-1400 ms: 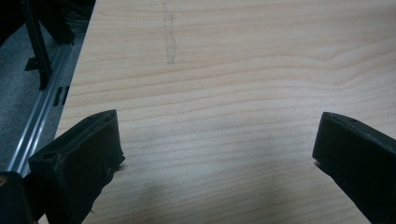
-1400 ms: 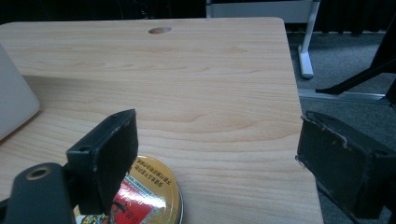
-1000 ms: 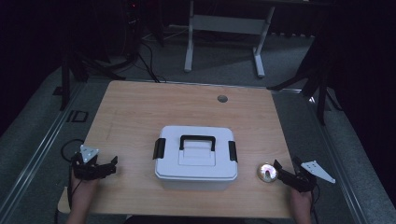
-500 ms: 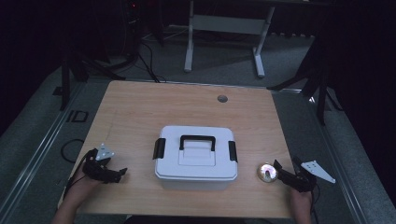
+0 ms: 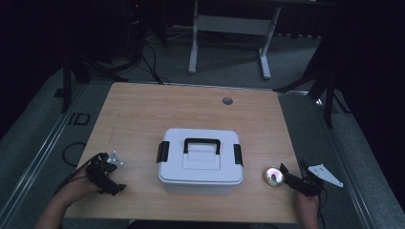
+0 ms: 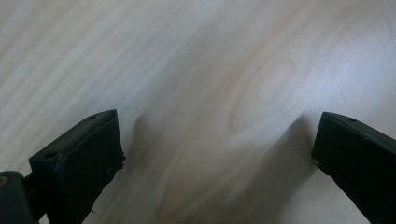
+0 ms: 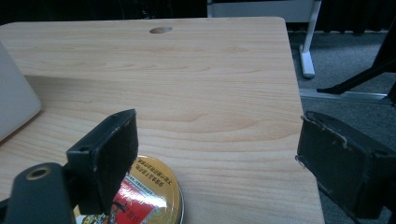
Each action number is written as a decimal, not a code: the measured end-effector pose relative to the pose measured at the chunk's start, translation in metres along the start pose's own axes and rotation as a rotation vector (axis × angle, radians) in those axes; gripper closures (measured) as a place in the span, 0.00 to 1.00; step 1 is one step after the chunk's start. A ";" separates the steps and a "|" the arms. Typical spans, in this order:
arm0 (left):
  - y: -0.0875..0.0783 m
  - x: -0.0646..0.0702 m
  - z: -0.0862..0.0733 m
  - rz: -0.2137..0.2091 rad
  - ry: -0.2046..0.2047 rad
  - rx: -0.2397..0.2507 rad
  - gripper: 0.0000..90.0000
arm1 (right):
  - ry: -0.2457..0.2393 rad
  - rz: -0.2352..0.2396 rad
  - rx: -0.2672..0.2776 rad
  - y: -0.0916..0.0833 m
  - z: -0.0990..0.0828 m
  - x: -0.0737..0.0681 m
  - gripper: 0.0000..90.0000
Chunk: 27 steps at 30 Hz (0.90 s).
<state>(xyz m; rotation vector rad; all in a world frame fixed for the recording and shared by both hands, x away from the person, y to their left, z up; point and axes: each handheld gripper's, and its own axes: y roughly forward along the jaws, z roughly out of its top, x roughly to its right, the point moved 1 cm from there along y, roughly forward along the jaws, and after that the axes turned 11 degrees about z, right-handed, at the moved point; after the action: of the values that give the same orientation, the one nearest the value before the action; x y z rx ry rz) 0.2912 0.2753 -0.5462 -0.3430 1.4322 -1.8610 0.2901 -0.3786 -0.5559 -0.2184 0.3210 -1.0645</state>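
Observation:
A white lidded box with a black handle and black side latches stands at the middle of the wooden table. Its corner shows at the left edge of the right gripper view. A small round gold tin with a red label lies right of the box. My right gripper sits just right of the tin, open, and the tin lies under its left jaw. My left gripper is tipped down near the table's front left, open over bare wood.
A round cable hole sits near the table's far edge, also seen from the right gripper. A grey stand is on the floor beyond. The table's right edge runs close to my right gripper.
My left gripper has moved from the table's left edge in toward the box and tipped down toward the wood. The right gripper, box and tin have stayed put.

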 end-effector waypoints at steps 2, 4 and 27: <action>-0.004 0.000 0.000 -0.013 0.044 -0.045 0.01 | 0.001 0.001 0.000 0.000 0.000 0.000 0.13; -0.006 -0.001 0.000 -0.017 0.054 -0.063 0.01 | 0.000 0.000 0.000 0.000 0.000 0.000 0.13; -0.032 0.004 0.013 -0.112 0.281 -0.127 0.04 | 0.004 0.002 -0.001 0.000 0.000 0.000 0.13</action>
<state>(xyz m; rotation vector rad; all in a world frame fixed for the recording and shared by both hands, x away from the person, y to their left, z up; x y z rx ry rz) 0.2835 0.2661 -0.5137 -0.2330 1.7569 -1.9719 0.2900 -0.3788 -0.5559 -0.2167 0.3255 -1.0625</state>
